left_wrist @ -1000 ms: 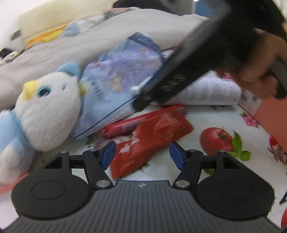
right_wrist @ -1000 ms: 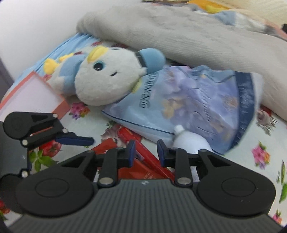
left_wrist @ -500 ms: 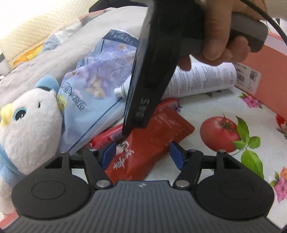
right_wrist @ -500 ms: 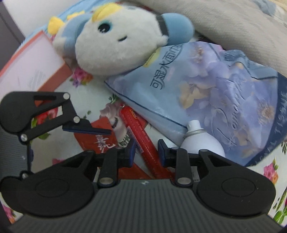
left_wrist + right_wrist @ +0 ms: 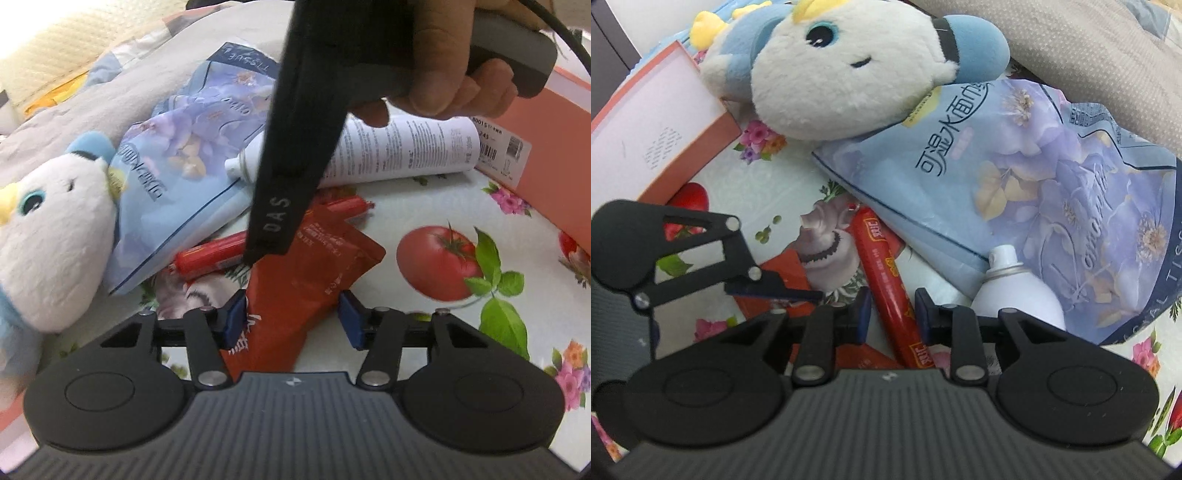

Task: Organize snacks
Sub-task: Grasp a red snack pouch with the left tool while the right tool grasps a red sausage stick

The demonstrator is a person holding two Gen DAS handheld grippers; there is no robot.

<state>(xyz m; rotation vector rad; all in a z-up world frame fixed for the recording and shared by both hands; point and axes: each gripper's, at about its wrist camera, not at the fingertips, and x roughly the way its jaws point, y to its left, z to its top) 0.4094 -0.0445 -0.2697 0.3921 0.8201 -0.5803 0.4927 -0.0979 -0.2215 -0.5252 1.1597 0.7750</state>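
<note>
1. The left gripper (image 5: 291, 319) is closing: its blue pads were set wider a second ago and now draw in on either side of the red snack pouch (image 5: 314, 273). The left-hand pad seems to brush the pouch edge, while the other stands just clear, so nothing is clamped yet.
2. The right gripper (image 5: 889, 314) has swung down over the last second, from beside the tissue pack to straddling the red sausage stick (image 5: 892, 284). Its jaws are narrow with a slim gap on both sides of the stick, so it is not grasping it.
3. By my reading, both snacks are now lined up for a pick: pouch for the left, stick for the right.
4. Just beyond the right gripper's tips lies a white spray bottle (image 5: 1015, 291), resting against the blue tissue pack (image 5: 1034, 177).
5. Farther out sits a plush toy (image 5: 846, 62), and to the left an orange box (image 5: 661, 133).
6. Everything lies on the desk's flower-and-tomato cloth (image 5: 461, 206).
</note>
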